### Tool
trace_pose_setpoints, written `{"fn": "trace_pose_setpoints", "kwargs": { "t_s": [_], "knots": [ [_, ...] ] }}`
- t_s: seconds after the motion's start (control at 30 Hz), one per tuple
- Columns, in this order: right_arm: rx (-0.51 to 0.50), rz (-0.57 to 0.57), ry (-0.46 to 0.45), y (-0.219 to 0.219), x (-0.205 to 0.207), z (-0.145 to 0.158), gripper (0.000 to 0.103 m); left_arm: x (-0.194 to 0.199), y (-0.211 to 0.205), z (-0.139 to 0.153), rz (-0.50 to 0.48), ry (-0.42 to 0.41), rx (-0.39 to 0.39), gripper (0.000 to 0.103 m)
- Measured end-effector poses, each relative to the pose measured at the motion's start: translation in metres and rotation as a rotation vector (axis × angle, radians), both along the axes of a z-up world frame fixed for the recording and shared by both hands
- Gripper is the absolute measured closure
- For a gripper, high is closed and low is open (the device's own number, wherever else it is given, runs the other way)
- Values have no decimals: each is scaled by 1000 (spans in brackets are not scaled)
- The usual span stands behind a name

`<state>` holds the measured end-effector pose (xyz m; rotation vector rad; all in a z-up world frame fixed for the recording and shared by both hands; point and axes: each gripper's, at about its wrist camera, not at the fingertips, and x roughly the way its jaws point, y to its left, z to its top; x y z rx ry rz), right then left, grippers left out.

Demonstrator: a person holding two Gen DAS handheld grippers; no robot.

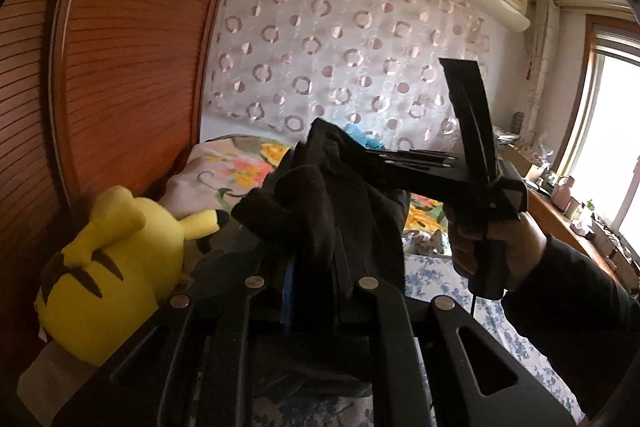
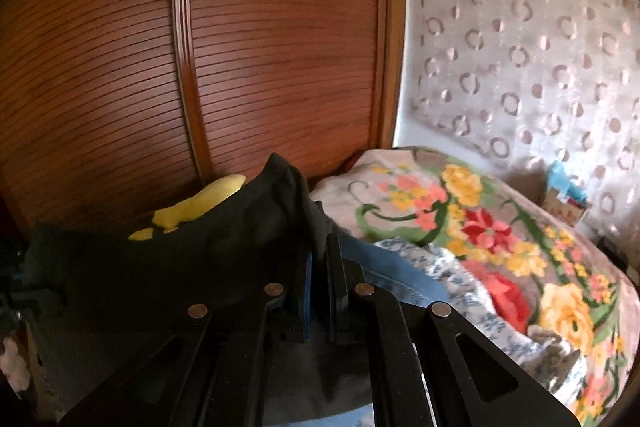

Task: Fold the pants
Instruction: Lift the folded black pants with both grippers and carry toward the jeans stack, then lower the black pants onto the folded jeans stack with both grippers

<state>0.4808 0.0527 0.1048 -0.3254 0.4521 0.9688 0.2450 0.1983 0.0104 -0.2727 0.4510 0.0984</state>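
The pants are black cloth (image 1: 324, 199), bunched and lifted off the bed. My left gripper (image 1: 312, 259) is shut on a fold of them; the cloth drapes over its fingers and hides the tips. My right gripper (image 1: 352, 151) reaches in from the right, held by a hand, and is shut on the same bunch a little higher. In the right wrist view the black pants (image 2: 192, 247) hang left from my right gripper (image 2: 320, 251), whose blue-padded jaws are closed on the edge of the cloth.
A yellow plush toy (image 1: 108, 275) lies at the left against a brown louvred wardrobe (image 2: 240, 47). A floral blanket (image 2: 480, 227) covers the bed. A patterned curtain (image 1: 340, 47) hangs behind. A cluttered desk (image 1: 568, 211) stands under the window at right.
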Motion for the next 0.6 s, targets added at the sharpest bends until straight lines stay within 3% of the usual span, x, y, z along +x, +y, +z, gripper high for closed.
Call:
{"fn": "trace_pose_setpoints", "kwargs": {
  "t_s": [0.13,0.27,0.6],
  "knots": [
    [13,-23,27,1,12,-2,94,-1,2,-4,15,24,10,85],
    [30,-50,10,-6,9,3,93,1,4,-4,-4,29,18,56],
    [31,-50,48,-47,-24,-10,92,0,-5,-10,12,79,82,55]
  ]
}}
